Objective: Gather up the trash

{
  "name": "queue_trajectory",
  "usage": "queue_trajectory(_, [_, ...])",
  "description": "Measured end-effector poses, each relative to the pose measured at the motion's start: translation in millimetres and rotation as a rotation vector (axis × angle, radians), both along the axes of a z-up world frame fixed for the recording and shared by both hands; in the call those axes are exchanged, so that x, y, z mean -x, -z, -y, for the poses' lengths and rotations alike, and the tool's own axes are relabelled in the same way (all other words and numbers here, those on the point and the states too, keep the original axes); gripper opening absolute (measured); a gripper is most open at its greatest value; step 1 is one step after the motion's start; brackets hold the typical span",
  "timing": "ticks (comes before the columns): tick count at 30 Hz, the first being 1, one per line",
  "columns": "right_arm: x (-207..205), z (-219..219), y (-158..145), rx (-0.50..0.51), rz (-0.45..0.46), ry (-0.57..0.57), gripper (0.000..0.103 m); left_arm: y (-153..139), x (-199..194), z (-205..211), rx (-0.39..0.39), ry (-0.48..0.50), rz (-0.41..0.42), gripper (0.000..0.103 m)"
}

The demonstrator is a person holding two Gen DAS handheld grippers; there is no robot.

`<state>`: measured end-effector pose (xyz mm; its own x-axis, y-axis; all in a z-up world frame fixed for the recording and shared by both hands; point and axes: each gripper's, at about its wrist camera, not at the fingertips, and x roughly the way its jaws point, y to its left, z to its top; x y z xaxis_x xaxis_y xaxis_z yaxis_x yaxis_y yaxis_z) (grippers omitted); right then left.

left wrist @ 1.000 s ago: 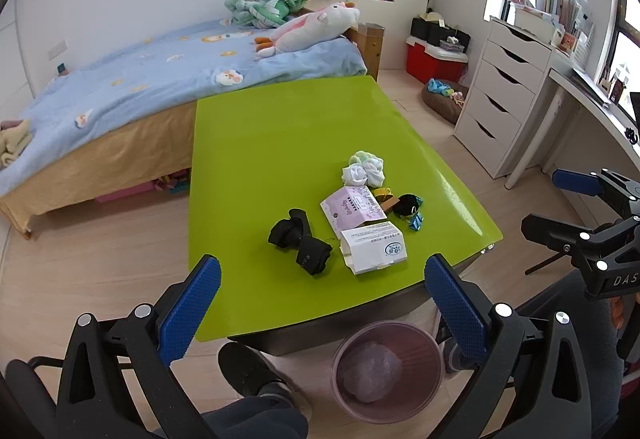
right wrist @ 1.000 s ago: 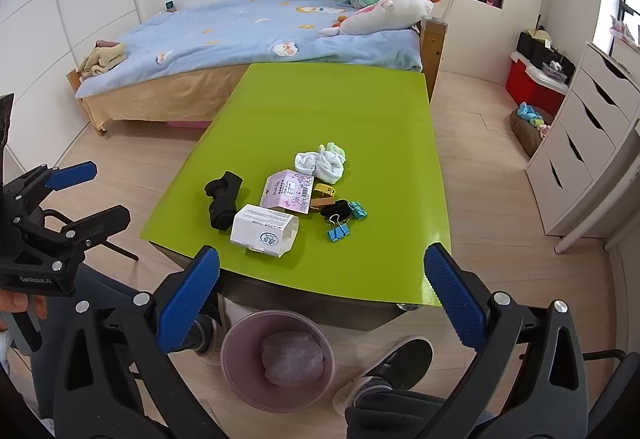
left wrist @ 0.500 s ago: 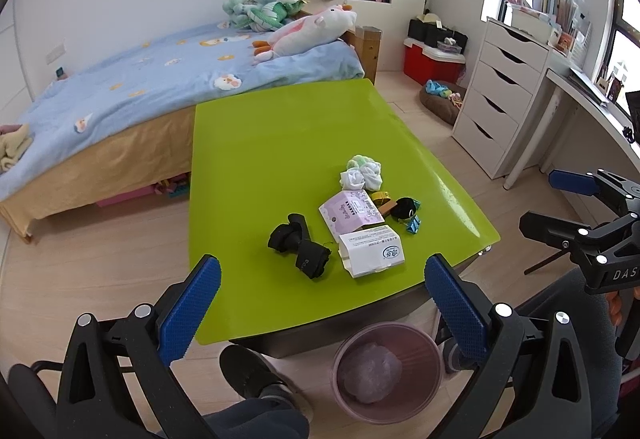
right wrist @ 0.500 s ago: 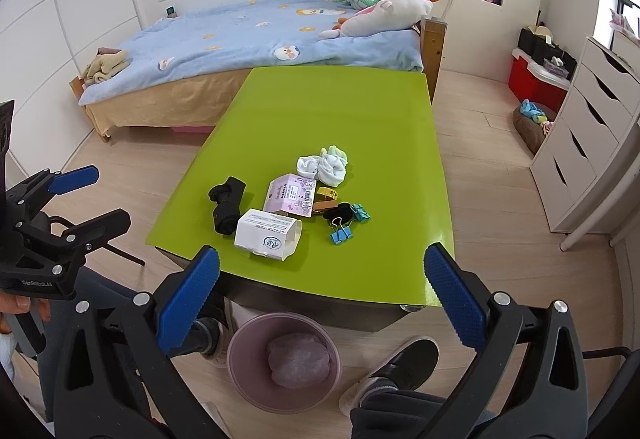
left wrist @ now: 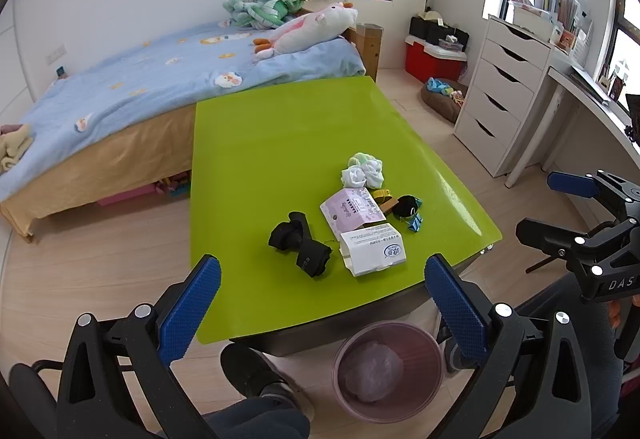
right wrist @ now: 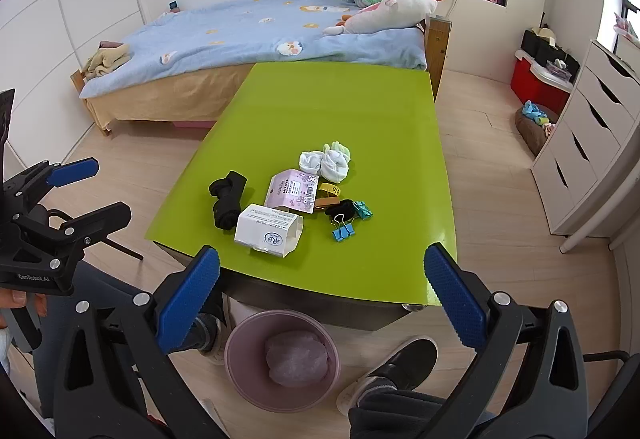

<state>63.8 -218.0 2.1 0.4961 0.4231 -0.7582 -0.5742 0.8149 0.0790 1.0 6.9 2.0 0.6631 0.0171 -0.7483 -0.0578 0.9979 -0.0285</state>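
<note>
Left wrist view: both the left gripper [left wrist: 320, 303] and right gripper [right wrist: 320, 299] are held wide open and empty; white box [left wrist: 374, 249] and pink packet [left wrist: 352, 209] remain uncollected above the bin [left wrist: 388, 371].

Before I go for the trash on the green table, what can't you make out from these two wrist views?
- Bin contents: a bag shows, what lies under it is hidden, both views.
- White box print: too small to read.
- Items beside the black ring: overlapping, hard to separate.
- Under the table: blocked by its top.
</note>
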Motion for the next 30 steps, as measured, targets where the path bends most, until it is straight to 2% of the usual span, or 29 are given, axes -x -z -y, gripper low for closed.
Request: queue_trajectory(30, [-0.9, 0.9, 10.9, -0.002, -0.021, -0.001, 0.100, 4.6, 0.4, 3.9, 0.002, 0.001, -0.006, 0.098])
